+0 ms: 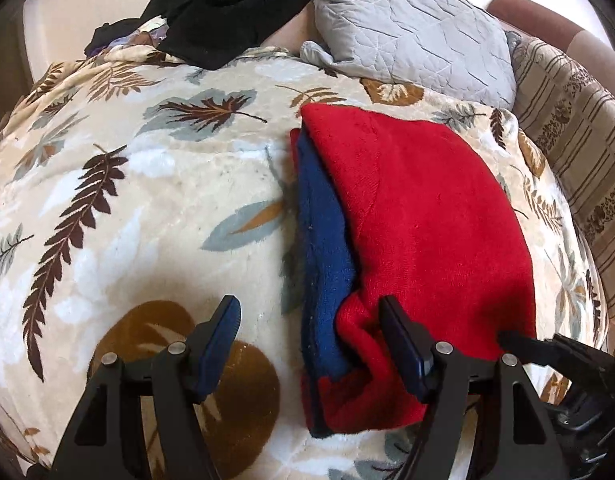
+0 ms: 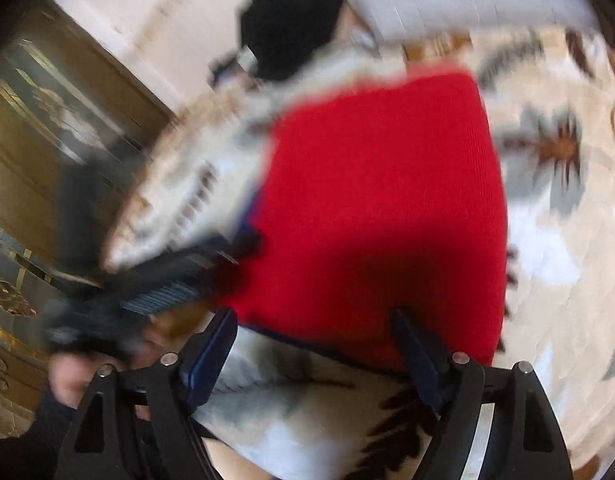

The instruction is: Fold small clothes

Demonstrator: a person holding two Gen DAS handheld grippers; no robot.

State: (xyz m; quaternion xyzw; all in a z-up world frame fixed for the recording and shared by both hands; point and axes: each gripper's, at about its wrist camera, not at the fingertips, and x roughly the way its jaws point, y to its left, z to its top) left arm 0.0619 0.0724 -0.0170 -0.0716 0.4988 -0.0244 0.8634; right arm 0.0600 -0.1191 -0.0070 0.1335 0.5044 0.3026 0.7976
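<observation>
A red and blue knitted garment (image 1: 419,216) lies folded on the leaf-patterned blanket (image 1: 147,184), its blue layer showing along the left side. My left gripper (image 1: 309,312) is open at the garment's near left corner, its right finger (image 1: 399,336) resting on the red fabric. My right gripper (image 2: 313,328) is open just short of the garment's near edge (image 2: 379,200); that view is blurred. The left gripper shows in the right wrist view (image 2: 167,280) at the garment's left corner.
A grey quilted pillow (image 1: 411,28) and a black garment (image 1: 227,8) lie at the far side of the bed. A striped cover (image 1: 575,128) runs along the right. A wooden cabinet (image 2: 47,140) stands to the left in the right wrist view.
</observation>
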